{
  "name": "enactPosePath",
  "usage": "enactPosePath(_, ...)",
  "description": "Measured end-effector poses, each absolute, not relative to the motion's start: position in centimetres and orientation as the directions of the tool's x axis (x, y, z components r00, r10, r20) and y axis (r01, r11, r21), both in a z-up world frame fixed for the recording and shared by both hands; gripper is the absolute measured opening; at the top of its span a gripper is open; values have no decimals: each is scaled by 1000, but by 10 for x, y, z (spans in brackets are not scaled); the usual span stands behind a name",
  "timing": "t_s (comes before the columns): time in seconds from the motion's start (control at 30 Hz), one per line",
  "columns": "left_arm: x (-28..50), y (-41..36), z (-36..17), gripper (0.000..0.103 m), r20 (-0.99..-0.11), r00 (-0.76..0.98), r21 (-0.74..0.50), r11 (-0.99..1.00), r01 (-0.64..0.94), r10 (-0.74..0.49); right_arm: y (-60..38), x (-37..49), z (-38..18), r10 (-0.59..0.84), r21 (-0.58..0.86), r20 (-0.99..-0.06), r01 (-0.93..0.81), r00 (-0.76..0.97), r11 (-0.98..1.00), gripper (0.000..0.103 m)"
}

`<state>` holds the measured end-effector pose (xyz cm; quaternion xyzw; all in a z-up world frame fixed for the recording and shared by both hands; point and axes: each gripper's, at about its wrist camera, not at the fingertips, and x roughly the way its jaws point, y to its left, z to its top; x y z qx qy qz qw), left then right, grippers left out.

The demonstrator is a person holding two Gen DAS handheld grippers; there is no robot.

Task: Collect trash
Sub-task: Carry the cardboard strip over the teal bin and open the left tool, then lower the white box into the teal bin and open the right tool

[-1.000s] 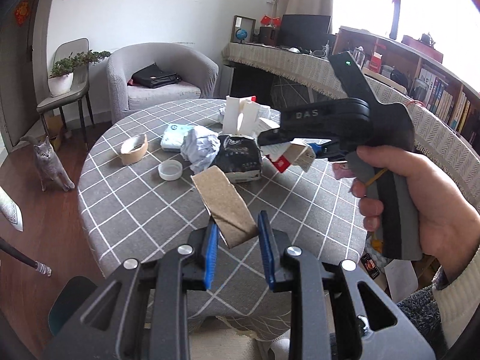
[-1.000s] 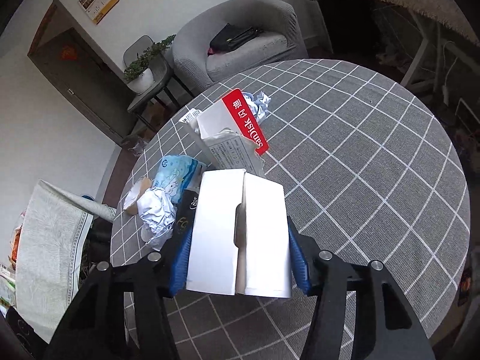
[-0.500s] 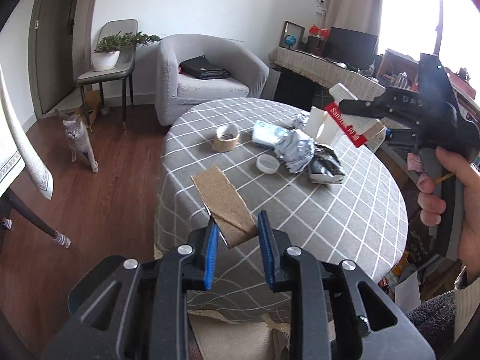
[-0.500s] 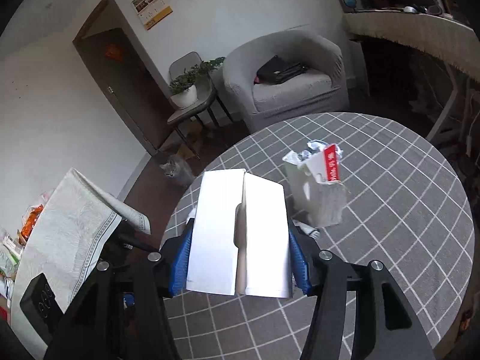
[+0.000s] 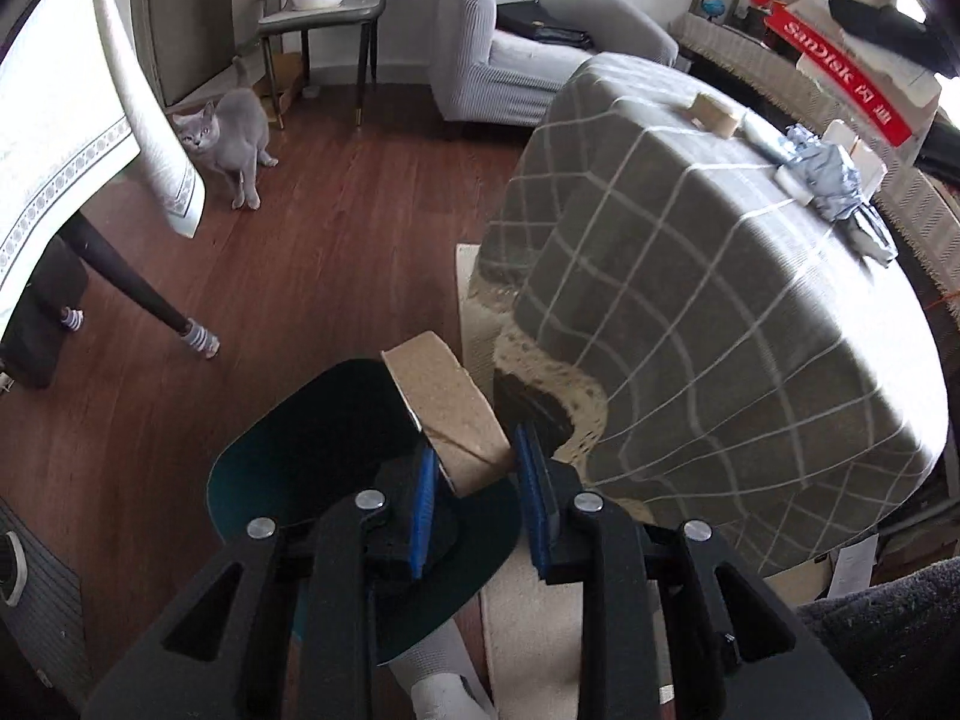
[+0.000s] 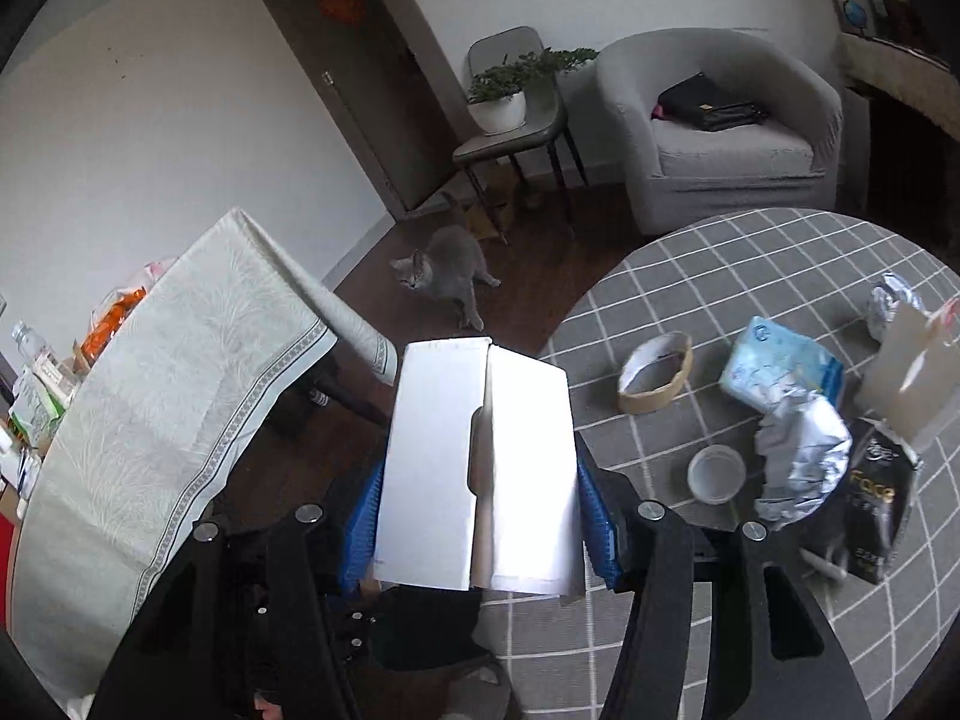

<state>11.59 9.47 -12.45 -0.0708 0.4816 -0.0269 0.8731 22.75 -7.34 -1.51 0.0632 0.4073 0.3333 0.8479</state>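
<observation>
Two grippers each carry one piece of trash. Largest in sight is the round table (image 6: 750,630) under its grey checked cloth, filling the right wrist view from 2 to 5 o'clock. On it lie a crumpled silver wrapper (image 6: 801,462), a blue tissue pack (image 6: 780,369), a tape roll (image 6: 655,381) and a small white lid (image 6: 716,473). At 12 o'clock a grey cat (image 6: 444,273) stands on the wooden floor. The right gripper (image 6: 480,498) clamps a white folded box (image 6: 474,462) at a medium spread. The left gripper (image 5: 474,480), set narrow, pinches a brown cardboard strip (image 5: 447,408) above a dark teal bin (image 5: 324,450) at 7 o'clock.
</observation>
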Motion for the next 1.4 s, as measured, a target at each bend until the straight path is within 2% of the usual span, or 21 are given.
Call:
enactPosePath(0.13, 115, 118, -152, 27, -877, 462, -180, 981, -67, -129, -32, 222, -32, 622, 375, -687, -550, 376, 747, 58)
enactPosePath(0.3, 110, 132, -185, 27, -920, 375, -159, 983, -89, -115, 9, 219, -53, 612, 365, -730, -583, 304, 726, 58)
enactPosePath(0.4, 107, 141, -203, 28, -934, 327, -192, 975, -114, -146, 32, 216, -65, 596, 357, -758, -596, 266, 720, 58)
enactPosePath(0.5, 104, 148, -219, 27, -953, 277, -158, 981, -115, -121, 46, 215, -76, 585, 355, -775, -601, 238, 716, 58)
enactPosePath(0.83, 93, 169, -268, 29, -980, 135, -163, 975, -151, -143, 76, 218, -111, 543, 356, -824, -597, 164, 719, 58)
enactPosePath(0.93, 90, 175, -275, 40, -982, 131, -155, 975, -162, -134, 85, 216, -120, 525, 342, -838, -606, 150, 718, 58)
enactPosePath(1.2, 84, 185, -252, 49, -963, 229, -185, 969, -166, -144, 100, 218, -148, 468, 314, -876, -601, 114, 735, 58)
enactPosePath(1.27, 82, 187, -240, 61, -950, 276, -195, 968, -156, -147, 105, 217, -154, 459, 313, -882, -599, 104, 737, 58)
enactPosePath(1.4, 78, 191, -240, 63, -945, 279, -217, 965, -149, -169, 107, 218, -162, 445, 305, -890, -594, 101, 744, 58)
